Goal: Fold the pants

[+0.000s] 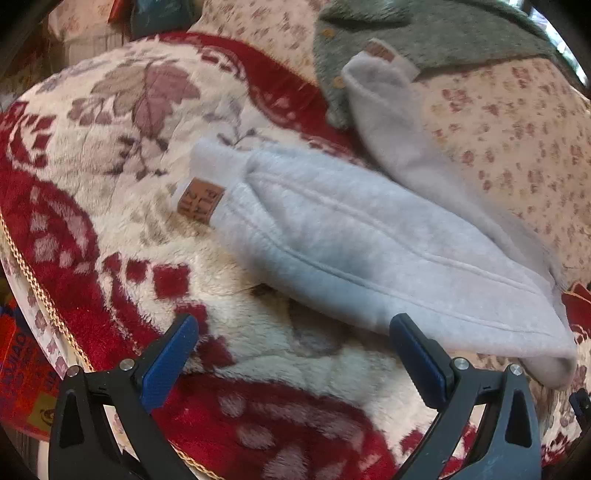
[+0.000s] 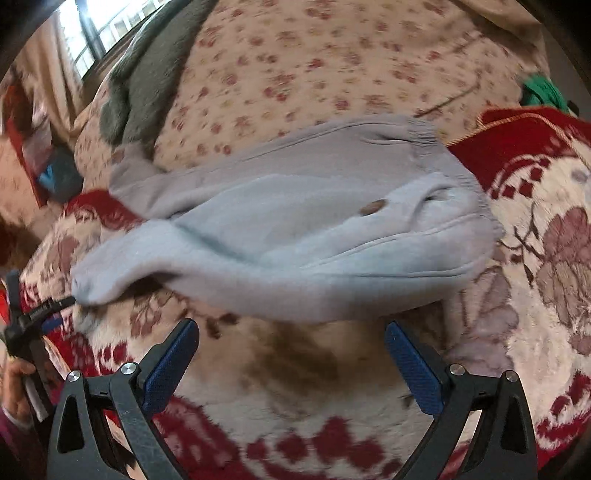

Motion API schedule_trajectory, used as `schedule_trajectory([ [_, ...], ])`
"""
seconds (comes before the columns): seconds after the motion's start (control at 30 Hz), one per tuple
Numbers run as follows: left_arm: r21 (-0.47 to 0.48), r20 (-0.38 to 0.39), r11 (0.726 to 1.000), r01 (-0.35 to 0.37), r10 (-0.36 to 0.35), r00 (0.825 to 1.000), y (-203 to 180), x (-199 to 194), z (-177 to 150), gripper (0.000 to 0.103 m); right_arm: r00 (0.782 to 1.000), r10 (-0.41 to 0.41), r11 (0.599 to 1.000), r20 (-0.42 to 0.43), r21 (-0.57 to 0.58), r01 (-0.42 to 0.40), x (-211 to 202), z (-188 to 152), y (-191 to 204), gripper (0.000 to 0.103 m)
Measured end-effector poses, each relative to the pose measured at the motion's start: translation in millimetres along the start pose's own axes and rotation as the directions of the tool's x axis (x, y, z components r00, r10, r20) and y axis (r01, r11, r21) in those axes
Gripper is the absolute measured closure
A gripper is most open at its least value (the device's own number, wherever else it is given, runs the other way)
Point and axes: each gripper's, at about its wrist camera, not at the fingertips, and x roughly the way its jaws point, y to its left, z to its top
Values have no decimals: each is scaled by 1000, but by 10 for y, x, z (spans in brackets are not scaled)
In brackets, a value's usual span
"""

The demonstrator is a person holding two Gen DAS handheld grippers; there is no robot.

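Two legs of the pale grey pants (image 1: 369,240) lay apart on the bed, one across the red-and-cream blanket (image 1: 110,206), the other angled off toward one o'clock onto the floral sheet (image 1: 517,129). Both cuffs carried a brown patch (image 1: 200,205). In the right wrist view the elastic waistband (image 2: 461,177) sat at about two o'clock, with a small brown button (image 2: 373,206) near it.

The left tool (image 1: 293,354) was spread wide and empty, its blue pads low over the blanket, the near leg just beyond them at twelve o'clock. The right tool (image 2: 291,354) was likewise spread and held nothing, with the pants' near edge lying just ahead of its pads. At nine o'clock in that view the other tool's tip showed close to a hem corner (image 2: 83,288); whether it touched the cloth could not be told.

The step in hand looked like the first fold, leg onto leg. It would go best by pinching the far leg at cuff and waistband together, through both layers, lifting it low and laying it seam to seam on the near one. The fleece looked thick and the blanket plush, so a shallow bite risked slipping or snagging pile. A grey-green garment (image 1: 424,33) at twelve o'clock lay touching the far cuff and should be kept out of the grip.
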Motion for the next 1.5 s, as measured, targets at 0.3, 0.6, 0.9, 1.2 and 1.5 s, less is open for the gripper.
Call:
schedule_trajectory([
  [0.3, -101, -43, 995, 0, -4, 999, 93, 209, 71, 0, 990, 122, 937, -71, 337, -91, 140, 92, -609, 0],
  [0.6, -105, -44, 994, 22, -27, 999, -60, 349, 248, 0, 973, 229, 832, -13, 522, -189, 492, 90, -927, 33],
  [0.9, -68, -46, 986, 151, -154, 987, -104, 321, 347, 83, 968, 247, 873, 46, 423, -242, 372, 129, -948, 81],
  [1.2, -22, 22, 973, 228, -228, 974, 98, -89, 398, 92, 963, 261, 911, 74, 312, -271, -169, 66, -797, 91],
  [1.5, 34, 34, 972, 233, -234, 972, 313, -402, 205, 93, 962, 273, 928, 19, 258, -269, -437, -214, -616, 91],
])
